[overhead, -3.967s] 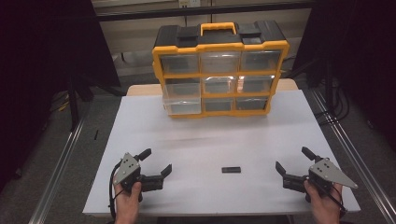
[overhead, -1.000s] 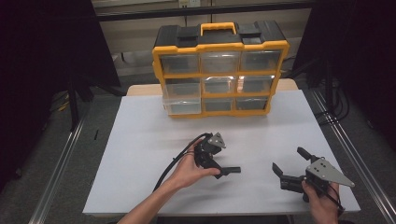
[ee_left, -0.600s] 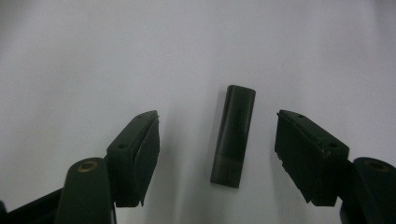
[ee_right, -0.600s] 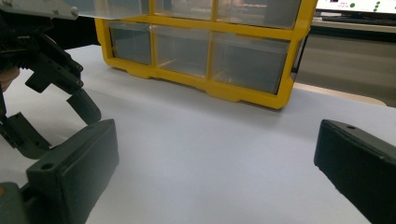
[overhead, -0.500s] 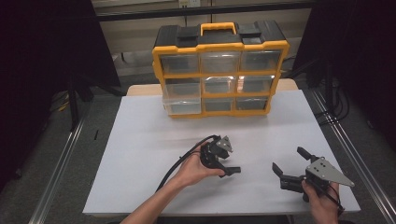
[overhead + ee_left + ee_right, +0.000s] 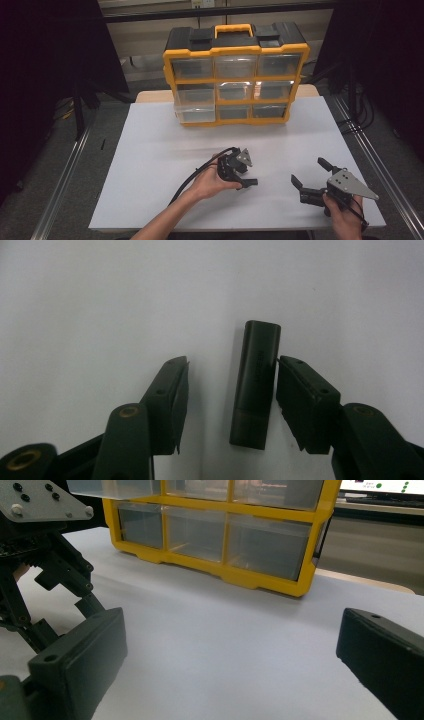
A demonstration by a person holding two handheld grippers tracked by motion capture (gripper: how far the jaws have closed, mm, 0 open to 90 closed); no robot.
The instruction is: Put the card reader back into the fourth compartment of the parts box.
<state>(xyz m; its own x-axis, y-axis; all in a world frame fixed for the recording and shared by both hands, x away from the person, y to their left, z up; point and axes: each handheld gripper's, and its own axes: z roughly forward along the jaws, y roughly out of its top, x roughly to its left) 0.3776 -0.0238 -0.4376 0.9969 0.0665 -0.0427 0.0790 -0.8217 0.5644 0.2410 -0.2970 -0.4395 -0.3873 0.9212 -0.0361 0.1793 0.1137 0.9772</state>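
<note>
A: Bottom right of the high view, a hand holds the right claw (image 6: 306,186) low over the white counter (image 6: 150,170), jaws spread wide with nothing between them.

B: And its own camera?

A: The right gripper view shows both black pads far apart at the lower corners, bare counter between.

B: What sits at the lower centre?

A: The left claw (image 6: 246,181), gripped in a hand (image 6: 212,182), tips down onto a small black bar (image 6: 251,182) lying flat on the counter, its cable (image 6: 192,175) looping off to the lower left.

B: Is the bar gripped?

A: Not yet. In the left gripper view the bar (image 6: 255,385) stands lengthwise between the jaws, which have just been closing. The right-hand pad sits just beside or touching its edge; the left-hand pad is clearly apart from it.

B: And farther back?

A: At the top centre stands a yellow-and-black drawer organizer (image 6: 235,75) with clear drawers and a yellow handle, well apart from both claws.
</note>
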